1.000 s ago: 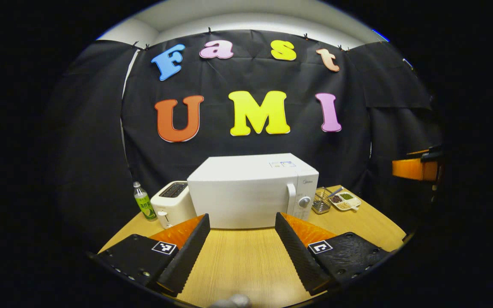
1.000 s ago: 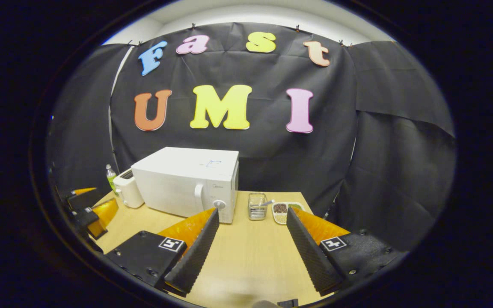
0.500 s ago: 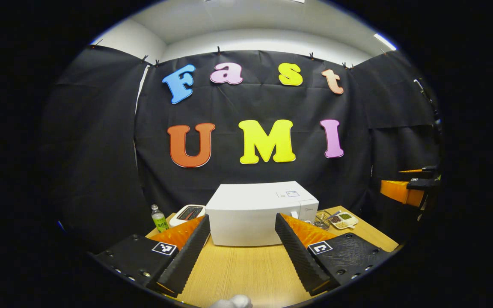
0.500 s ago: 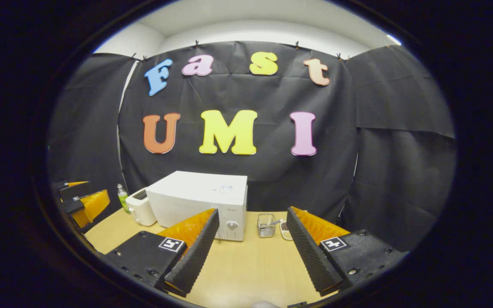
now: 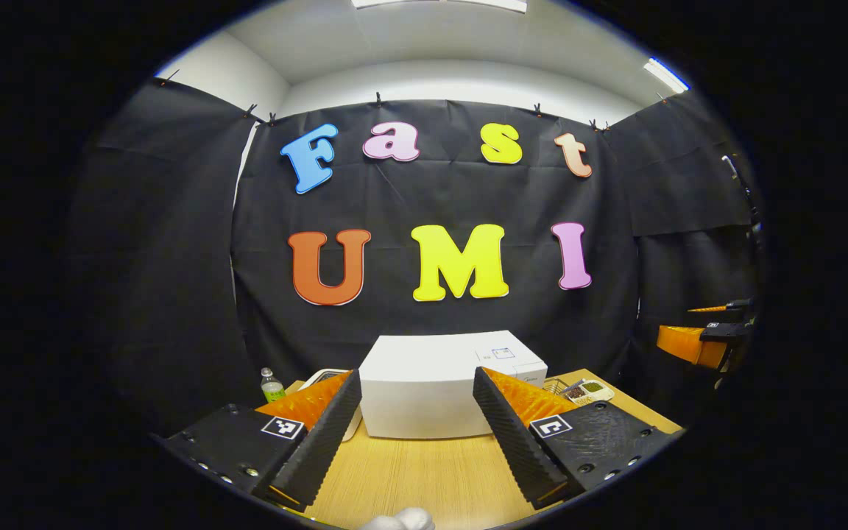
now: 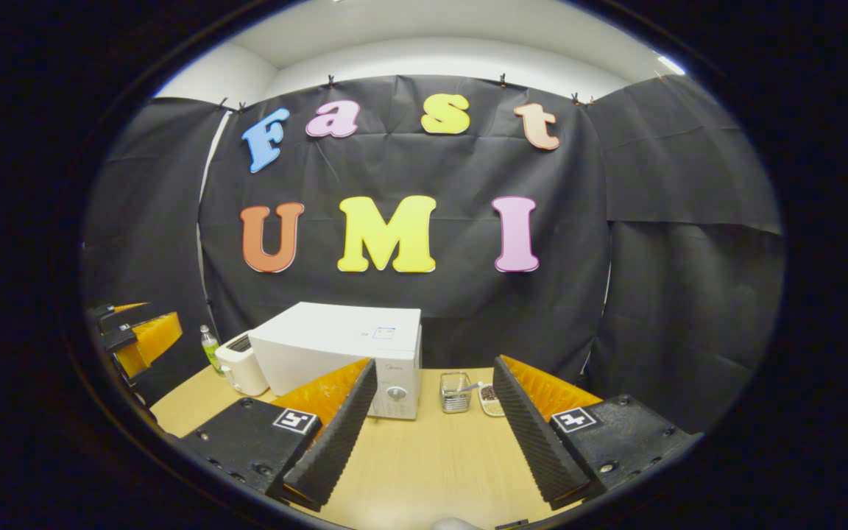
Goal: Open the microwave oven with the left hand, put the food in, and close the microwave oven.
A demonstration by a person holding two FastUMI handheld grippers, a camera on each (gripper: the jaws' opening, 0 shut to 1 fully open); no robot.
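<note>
1. The left tool (image 5: 415, 442) is spread wide, holding nothing, above the wooden surface (image 5: 424, 478).
2. The right tool (image 6: 431, 442) is equally wide and empty.
3. The white microwave oven (image 6: 343, 353) stands shut at the surface's back.
4. A toaster (image 6: 241, 372) and bottle (image 6: 209, 347) flank its left; the food tray (image 6: 489, 400) lies well right, beside a wire basket (image 6: 456, 392).

Both views sit back from the pale wooden table (image 5: 424, 478), facing the black cloth wall; the white boxy microwave oven (image 5: 424, 390) is shared, at 12 o'clock in the left gripper view, 11 o'clock in the right.
</note>
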